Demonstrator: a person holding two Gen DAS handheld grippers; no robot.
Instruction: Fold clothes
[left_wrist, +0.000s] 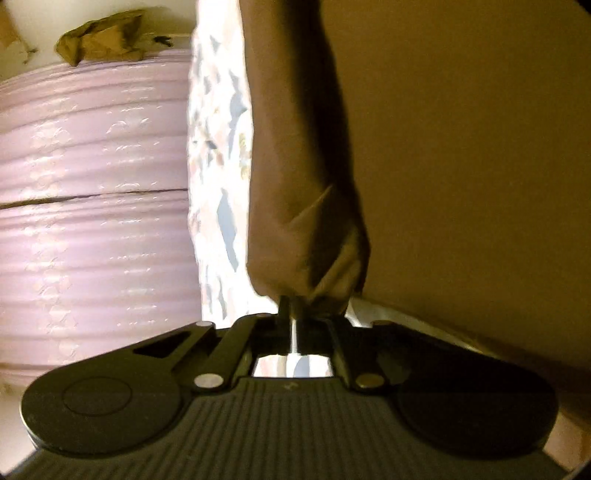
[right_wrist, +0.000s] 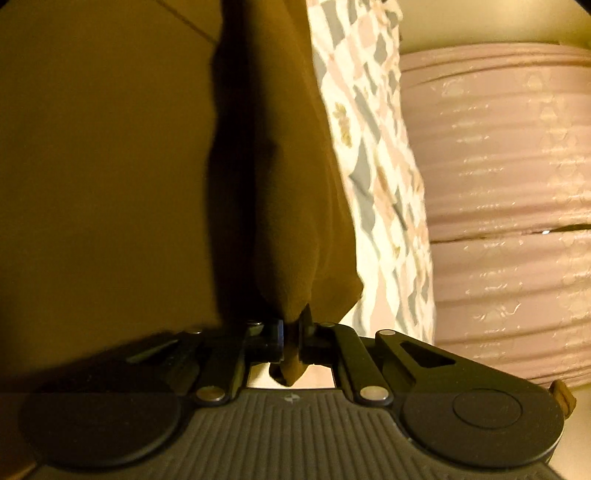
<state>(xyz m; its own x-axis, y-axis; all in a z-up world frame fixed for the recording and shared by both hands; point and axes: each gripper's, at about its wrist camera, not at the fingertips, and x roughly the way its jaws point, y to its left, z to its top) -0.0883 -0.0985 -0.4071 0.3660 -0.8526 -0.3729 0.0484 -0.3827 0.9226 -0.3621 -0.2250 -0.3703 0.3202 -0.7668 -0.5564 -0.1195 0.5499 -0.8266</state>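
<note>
Left hand-held gripper (left_wrist: 291, 314) clamped on brown garment (left_wrist: 295, 166) edge; right hand-held gripper (right_wrist: 291, 332) likewise pinching it, corner poking thru jaws. Garment hangs just beside patterned cloth (left_wrist: 218, 155), w/ pink curtain (left_wrist: 92, 206) beyond.

The brown garment (left_wrist: 295, 177) is matt, soft-looking cloth with smooth folds, the same in the right wrist view (right_wrist: 288, 221). The left gripper (left_wrist: 293, 325) is black plastic, slightly sheened, with a ribbed matt grey body and shiny round metal pins; the right gripper (right_wrist: 291, 339) looks alike. A patterned cloth (left_wrist: 218, 184) at centre is thin printed fabric. At left, a pink ridged cloth (left_wrist: 92, 221) has a satin gloss with embroidered motifs. Crumpled brown paper (left_wrist: 107, 37) lies at upper left.
</note>
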